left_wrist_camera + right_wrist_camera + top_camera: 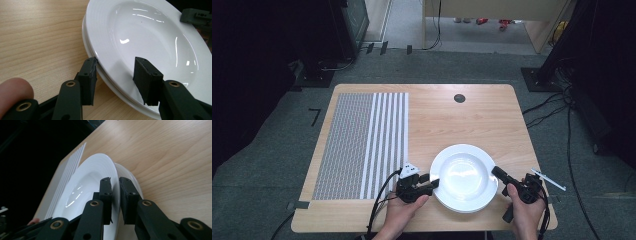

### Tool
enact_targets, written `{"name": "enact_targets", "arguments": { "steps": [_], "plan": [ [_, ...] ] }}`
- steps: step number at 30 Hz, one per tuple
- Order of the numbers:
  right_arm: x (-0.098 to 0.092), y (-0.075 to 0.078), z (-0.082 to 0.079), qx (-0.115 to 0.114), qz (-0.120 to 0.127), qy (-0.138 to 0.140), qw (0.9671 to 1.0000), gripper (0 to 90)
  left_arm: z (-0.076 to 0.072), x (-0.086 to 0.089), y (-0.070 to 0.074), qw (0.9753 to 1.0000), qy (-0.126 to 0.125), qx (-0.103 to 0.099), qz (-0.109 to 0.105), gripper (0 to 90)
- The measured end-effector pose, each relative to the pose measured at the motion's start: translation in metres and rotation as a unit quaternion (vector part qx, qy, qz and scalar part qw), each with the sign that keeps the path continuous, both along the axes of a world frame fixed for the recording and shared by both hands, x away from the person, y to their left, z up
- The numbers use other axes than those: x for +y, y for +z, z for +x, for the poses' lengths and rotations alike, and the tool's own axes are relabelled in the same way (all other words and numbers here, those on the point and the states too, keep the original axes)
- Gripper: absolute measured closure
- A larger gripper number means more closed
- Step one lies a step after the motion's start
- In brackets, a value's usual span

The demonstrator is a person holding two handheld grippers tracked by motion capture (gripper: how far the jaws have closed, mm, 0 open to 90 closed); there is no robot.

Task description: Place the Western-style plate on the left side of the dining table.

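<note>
Where plates (464, 177) stack, placemat (362, 145) alongside.

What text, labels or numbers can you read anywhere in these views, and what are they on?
None: no readable word, brand or number anywhere.
top plate: plain white, glare only.
placemat: woven stripes, no lettering.
left gripper, right gripper: black jaws, unmarked.
Small tool at the table edge: too small to read.

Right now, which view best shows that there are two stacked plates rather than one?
The left gripper view: the top plate's rim sits visibly above the lower plate's edge beside the open left claw. The right gripper view shows the right claw shut on the top rim. The high view shows little of the stack.
</note>
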State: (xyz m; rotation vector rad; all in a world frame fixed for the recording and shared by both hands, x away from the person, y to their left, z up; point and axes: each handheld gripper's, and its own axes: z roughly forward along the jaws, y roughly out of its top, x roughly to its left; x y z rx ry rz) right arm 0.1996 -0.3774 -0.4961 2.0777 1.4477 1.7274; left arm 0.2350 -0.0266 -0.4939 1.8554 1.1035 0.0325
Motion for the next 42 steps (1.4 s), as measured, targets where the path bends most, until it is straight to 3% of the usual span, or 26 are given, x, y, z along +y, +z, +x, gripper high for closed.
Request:
{"name": "enact_targets", "arguments": {
  "steps": [3,8,12,28,42],
  "plan": [
    [0.0,0.002,0.0,-0.016,0.03,0.01,0.9994,82.0,0.001,0.001,0.0,1.0,0.001,0.006,-0.008,53.7],
    [0.004,0.002,0.001,-0.024,0.021,0.015,0.9994,82.1,0.003,0.002,-0.001,0.9999,-0.001,0.011,-0.013,53.8],
    [0.003,0.001,0.001,-0.032,0.036,0.019,0.9987,83.3,0.003,0.003,-0.001,0.9997,-0.002,0.014,-0.018,54.2],
    [0.006,-0.003,0.002,-0.038,0.048,0.022,0.9979,83.9,0.004,0.013,-0.001,0.9981,0.01,0.02,-0.058,63.4],
    [0.014,-0.003,0.002,-0.047,0.062,0.031,0.9965,82.6,0.003,0.025,0.015,0.9967,0.019,0.009,-0.078,67.6]
  ]
}}
